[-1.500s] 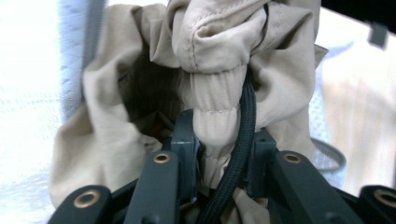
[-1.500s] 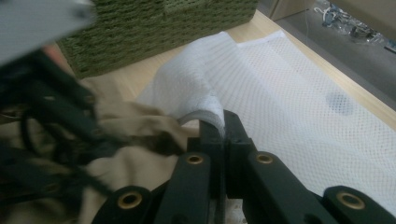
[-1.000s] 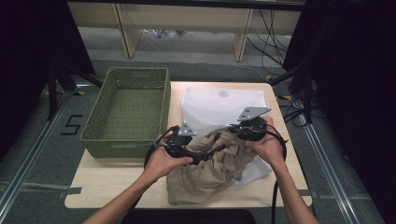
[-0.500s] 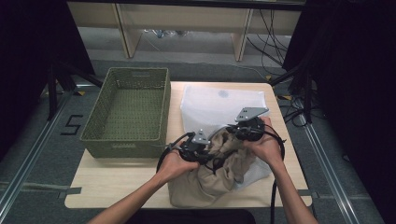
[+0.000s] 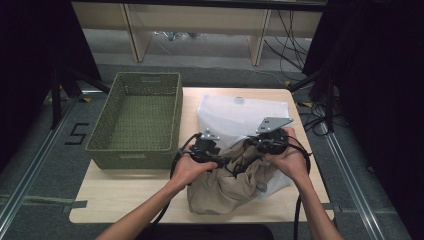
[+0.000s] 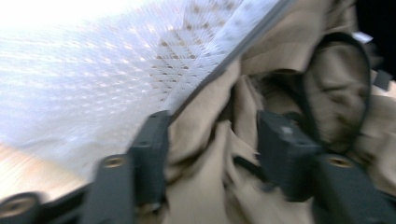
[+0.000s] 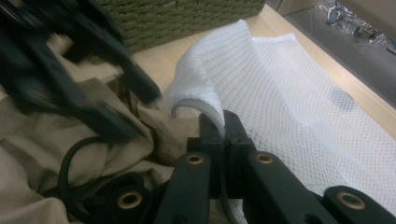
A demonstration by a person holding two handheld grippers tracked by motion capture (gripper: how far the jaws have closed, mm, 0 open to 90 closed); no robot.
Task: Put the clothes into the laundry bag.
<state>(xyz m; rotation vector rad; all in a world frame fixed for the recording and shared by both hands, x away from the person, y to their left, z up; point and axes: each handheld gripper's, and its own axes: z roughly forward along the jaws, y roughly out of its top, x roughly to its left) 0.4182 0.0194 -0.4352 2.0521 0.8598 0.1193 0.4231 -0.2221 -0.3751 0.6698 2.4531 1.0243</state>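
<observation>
A tan garment (image 5: 225, 187) lies bunched at the table's near edge, its top pushed into the mouth of a white mesh bag (image 5: 240, 112). My left gripper (image 5: 222, 161) points right into that bunch. In the left gripper view its jaws (image 6: 212, 126) stand apart with tan cloth (image 6: 210, 186) loose between them, under the bag's edge (image 6: 93, 70); they have just been opening. My right gripper (image 5: 248, 145) is shut on the bag's rolled rim (image 7: 205, 100), holding the mouth up. The right gripper view shows its jaws (image 7: 223, 123) pinched together and the blurred left gripper (image 7: 126, 105) over the garment (image 7: 37, 140).
An empty green woven basket (image 5: 132, 152) stands on the table's left half, close beside the left hand; its wall (image 7: 177, 18) also appears in the right gripper view. Bare wooden table (image 5: 125, 195) lies in front of it. Cables trail from both grippers over the garment.
My left hand has moved right, from the garment's left side toward the right gripper, and the cloth is bunched closer to the bag mouth. The right hand has stayed put.
</observation>
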